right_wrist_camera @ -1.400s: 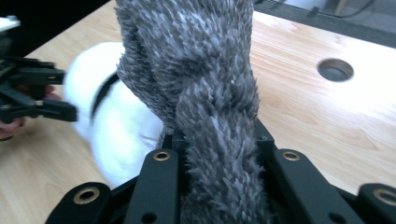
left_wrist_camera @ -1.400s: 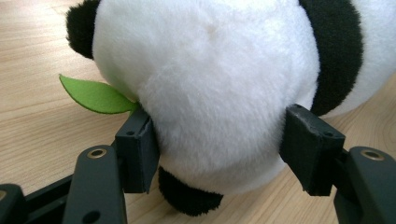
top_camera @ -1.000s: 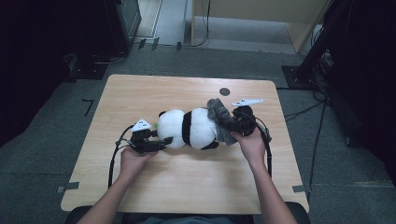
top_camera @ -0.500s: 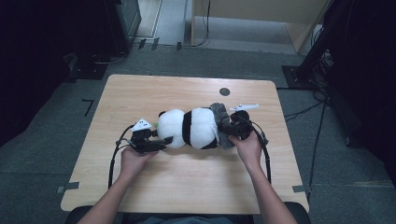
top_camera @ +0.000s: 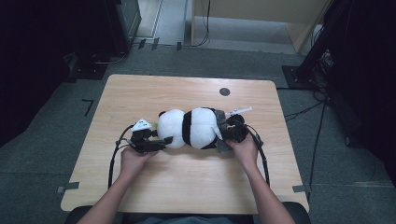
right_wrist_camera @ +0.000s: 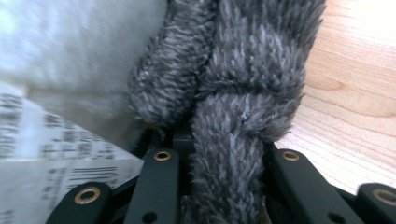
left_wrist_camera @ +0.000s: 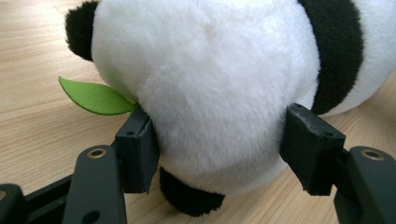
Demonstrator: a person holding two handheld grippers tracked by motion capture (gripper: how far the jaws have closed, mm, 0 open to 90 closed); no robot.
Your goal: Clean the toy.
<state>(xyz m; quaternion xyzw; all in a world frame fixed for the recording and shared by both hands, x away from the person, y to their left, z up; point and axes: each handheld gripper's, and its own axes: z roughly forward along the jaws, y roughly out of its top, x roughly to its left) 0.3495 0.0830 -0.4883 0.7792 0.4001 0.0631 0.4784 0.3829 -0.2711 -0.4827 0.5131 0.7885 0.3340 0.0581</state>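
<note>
Panda plush (top_camera: pixel 194 128) lying lengthwise across the middle of the wooden table (top_camera: pixel 187 186), white head end toward the left gripper (top_camera: pixel 161 141), green felt leaf (left_wrist_camera: pixel 95 97) poking out beside the left pad. Left gripper's pads (left_wrist_camera: pixel 135 151) pressed into the white fur on either side, clamped on the head. Right gripper (top_camera: pixel 229 133) at the other end, jaws nearly together and pinching the grey fuzzy scarf (right_wrist_camera: pixel 233 107), printed tag (right_wrist_camera: pixel 51 158) just beside it.

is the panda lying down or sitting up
Lying down: the panda plush stretches lengthwise on the table, head toward the left gripper.
</note>
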